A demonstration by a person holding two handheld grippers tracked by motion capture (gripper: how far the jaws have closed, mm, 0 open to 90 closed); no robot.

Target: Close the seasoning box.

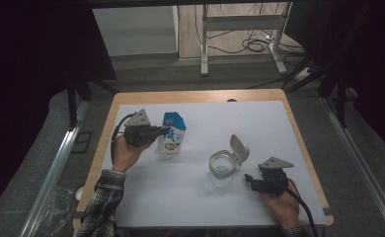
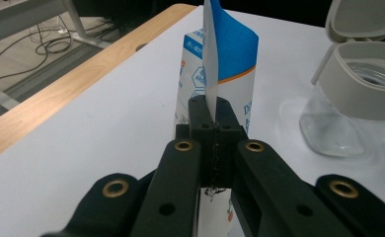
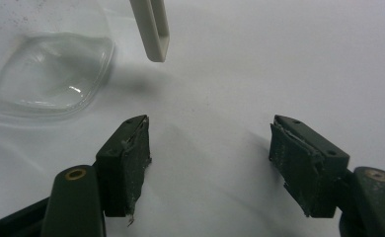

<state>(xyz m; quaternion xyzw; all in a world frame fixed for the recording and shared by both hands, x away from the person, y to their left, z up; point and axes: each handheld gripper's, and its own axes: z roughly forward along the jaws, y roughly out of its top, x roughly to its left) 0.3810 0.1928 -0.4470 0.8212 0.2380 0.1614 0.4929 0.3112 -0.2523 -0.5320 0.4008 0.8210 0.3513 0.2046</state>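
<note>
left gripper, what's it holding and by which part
The left gripper is shut on the blue and white pouch, pinching its thin side seam edge. The right gripper is open, holding nothing.

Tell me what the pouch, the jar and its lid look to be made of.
Pouch: looks like thin flexible plastic film, printed blue and white, slightly glossy; its top edge is pinched flat in the left hand-held gripper.
Jar: clear glass or hard plastic, can't tell which; the table shows through it and the walls catch highlights.
Lid: looks like matte off-white plastic, moulded, flipped open on a hinge.
</note>
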